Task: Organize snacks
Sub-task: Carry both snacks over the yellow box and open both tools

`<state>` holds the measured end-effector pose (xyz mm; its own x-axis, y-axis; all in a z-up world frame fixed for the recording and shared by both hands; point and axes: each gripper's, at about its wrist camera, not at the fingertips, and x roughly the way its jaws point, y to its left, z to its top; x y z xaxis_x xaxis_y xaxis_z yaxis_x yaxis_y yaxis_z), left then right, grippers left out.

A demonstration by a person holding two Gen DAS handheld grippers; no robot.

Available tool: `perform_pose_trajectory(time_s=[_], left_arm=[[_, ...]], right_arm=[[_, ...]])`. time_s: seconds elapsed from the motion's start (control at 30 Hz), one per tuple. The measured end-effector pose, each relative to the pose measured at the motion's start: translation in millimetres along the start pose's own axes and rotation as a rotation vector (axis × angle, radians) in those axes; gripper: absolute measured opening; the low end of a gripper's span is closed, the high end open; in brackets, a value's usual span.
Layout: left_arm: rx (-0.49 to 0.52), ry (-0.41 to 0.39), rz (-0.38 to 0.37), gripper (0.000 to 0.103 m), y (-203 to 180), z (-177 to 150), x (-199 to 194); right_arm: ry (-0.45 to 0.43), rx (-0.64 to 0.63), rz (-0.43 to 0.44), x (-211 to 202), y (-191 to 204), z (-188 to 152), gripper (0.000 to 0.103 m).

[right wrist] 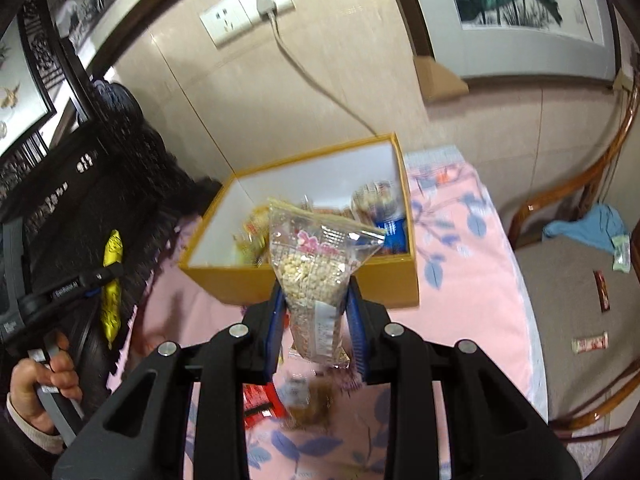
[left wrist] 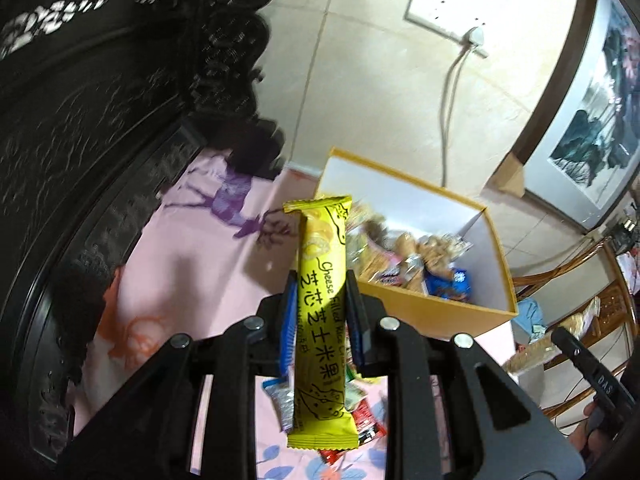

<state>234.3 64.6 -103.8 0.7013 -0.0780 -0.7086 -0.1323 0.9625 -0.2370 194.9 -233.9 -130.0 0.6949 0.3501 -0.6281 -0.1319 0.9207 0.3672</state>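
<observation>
My left gripper is shut on a long yellow cheese rice-cracker pack, held upright above the pink cloth, left of the yellow box. The same pack and left gripper show at the far left of the right wrist view. My right gripper is shut on a clear bag of puffed-grain snack, held just in front of the yellow box, which holds several snack packs.
Loose snack packs lie on the pink floral cloth below both grippers. A dark carved wooden furniture piece stands at the left. A wooden chair with small packs stands at the right. A wall socket and cable are behind the box.
</observation>
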Motion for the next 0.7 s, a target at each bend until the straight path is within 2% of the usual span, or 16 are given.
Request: perform_pose_trajectory(time_s=[0.27,0.4,0.43,0.47,0.5,0.53,0.57,0.6,0.63,0.67,0.7], left_arm=[[0.067,-0.043,-0.087,0.022,-34.7,32.4,9.1],[0.135,-0.082,-0.118,0.025,-61.9,63.8,25.1],[0.149,-0.092,-0.119,0.052,-67.3,71.8,30.4],[0.156,-0.103,-0.107,0.093,-72.1,78.6,34.6],[0.153,-0.133,-0.053,0.099,-76.0,86.2,34.8],[0.145,-0.174,-0.018,0.099,-78.9,91.4,30.3],[0.145,-0.188,-0.029,0.099,-79.8,94.2,25.2],[0.144,-0.195,-0.043,0.099,-79.3,95.1,20.8],[0.140,-0.209,-0.057,0.099,-76.8,93.7,13.8],[0.132,-0.220,-0.060,0.101,-72.5,89.2,7.2],[0.126,-0.218,-0.056,0.101,-68.9,84.7,4.1]], right_arm=[[-0.071,-0.045,0.034,14.2,16.0,49.4,0.030],[-0.110,-0.093,0.041,28.8,27.8,85.0,0.030],[-0.089,-0.103,0.048,39.3,30.9,96.8,0.032],[-0.065,-0.101,0.044,46.8,31.9,104.3,0.036],[-0.048,-0.081,0.016,51.5,32.1,112.5,0.043],[-0.048,-0.056,-0.010,50.3,31.8,117.6,0.066],[-0.066,-0.037,-0.012,46.0,31.3,119.2,0.077],[-0.105,-0.021,0.010,36.9,30.1,118.4,0.079],[-0.121,-0.024,0.016,32.0,29.7,116.1,0.087],[-0.133,-0.042,0.000,25.4,29.9,109.3,0.093],[-0.133,-0.051,-0.012,23.3,29.6,103.6,0.094]])
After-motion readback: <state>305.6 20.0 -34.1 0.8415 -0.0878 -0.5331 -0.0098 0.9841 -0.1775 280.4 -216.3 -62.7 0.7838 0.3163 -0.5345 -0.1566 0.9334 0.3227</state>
